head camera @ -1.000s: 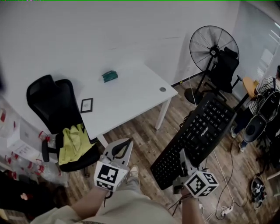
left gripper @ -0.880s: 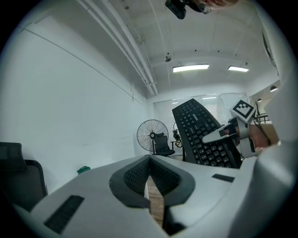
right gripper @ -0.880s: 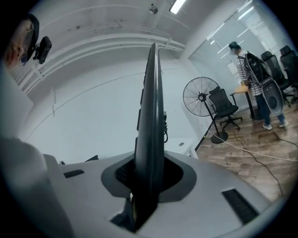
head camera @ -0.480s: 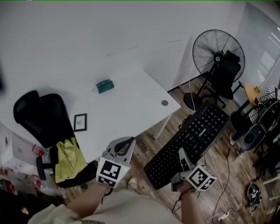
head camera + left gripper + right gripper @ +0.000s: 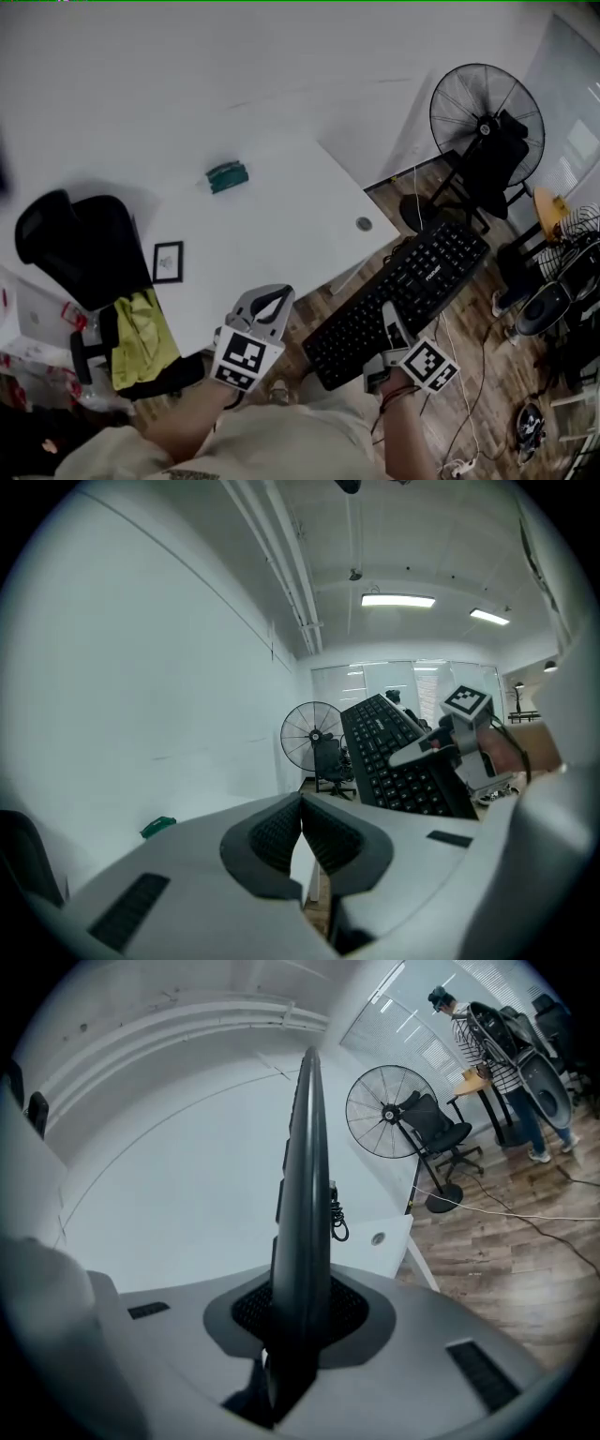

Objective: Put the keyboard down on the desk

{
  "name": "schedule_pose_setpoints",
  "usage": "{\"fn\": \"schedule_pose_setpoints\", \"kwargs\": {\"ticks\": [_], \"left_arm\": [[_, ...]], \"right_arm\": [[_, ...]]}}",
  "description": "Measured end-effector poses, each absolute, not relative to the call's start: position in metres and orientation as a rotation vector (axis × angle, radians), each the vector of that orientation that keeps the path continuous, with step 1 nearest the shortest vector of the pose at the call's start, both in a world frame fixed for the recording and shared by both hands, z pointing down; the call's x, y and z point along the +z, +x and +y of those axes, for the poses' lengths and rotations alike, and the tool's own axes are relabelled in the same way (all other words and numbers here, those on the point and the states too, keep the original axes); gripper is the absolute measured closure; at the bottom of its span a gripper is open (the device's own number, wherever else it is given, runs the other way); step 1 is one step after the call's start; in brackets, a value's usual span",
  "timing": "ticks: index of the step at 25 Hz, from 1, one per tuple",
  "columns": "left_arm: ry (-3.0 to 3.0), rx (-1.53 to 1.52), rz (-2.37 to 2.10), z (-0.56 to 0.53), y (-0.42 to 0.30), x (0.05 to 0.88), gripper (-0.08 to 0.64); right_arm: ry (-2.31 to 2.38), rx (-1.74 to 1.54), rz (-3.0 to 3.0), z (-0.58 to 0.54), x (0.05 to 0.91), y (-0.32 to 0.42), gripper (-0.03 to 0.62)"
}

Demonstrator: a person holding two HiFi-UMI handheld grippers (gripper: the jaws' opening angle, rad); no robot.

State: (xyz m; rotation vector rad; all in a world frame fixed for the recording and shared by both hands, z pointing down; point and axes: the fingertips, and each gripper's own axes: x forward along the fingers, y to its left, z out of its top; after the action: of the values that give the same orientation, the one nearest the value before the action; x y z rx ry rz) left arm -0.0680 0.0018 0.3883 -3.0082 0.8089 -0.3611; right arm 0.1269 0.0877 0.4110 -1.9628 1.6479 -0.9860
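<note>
Left claw (image 5: 302, 829) closed, right claw (image 5: 300, 1316) clamped

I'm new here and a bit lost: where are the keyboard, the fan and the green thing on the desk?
keyboard (image 5: 398, 295): head view, on its keys.
fan (image 5: 464, 98): head view, on its round grille.
green thing (image 5: 226, 175): head view, its middle.

A black standing fan (image 5: 487, 112) stands at the far right on the wooden floor (image 5: 487, 352), with a black chair (image 5: 503, 159) just beside it. At the left, a black office chair (image 5: 80, 246) has a yellow cloth (image 5: 141, 337) draped over its seat. A small green object (image 5: 226, 175) lies near the white wall (image 5: 187, 75), and a small dark-framed picture (image 5: 168, 262) lies nearer and to its left. A person in a striped top (image 5: 473, 1026) stands at the far right.
</note>
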Motion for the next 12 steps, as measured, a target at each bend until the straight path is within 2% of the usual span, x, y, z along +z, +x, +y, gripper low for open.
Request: {"fn": "schedule_pose_setpoints", "kwargs": {"ticks": [12], "left_arm": [[-3.085,-0.515,0.862,-0.054,-0.037,0.443,0.538]], "right_arm": [[-1.873,-1.169,1.565,-0.001,0.484,0.162,0.498]]}}
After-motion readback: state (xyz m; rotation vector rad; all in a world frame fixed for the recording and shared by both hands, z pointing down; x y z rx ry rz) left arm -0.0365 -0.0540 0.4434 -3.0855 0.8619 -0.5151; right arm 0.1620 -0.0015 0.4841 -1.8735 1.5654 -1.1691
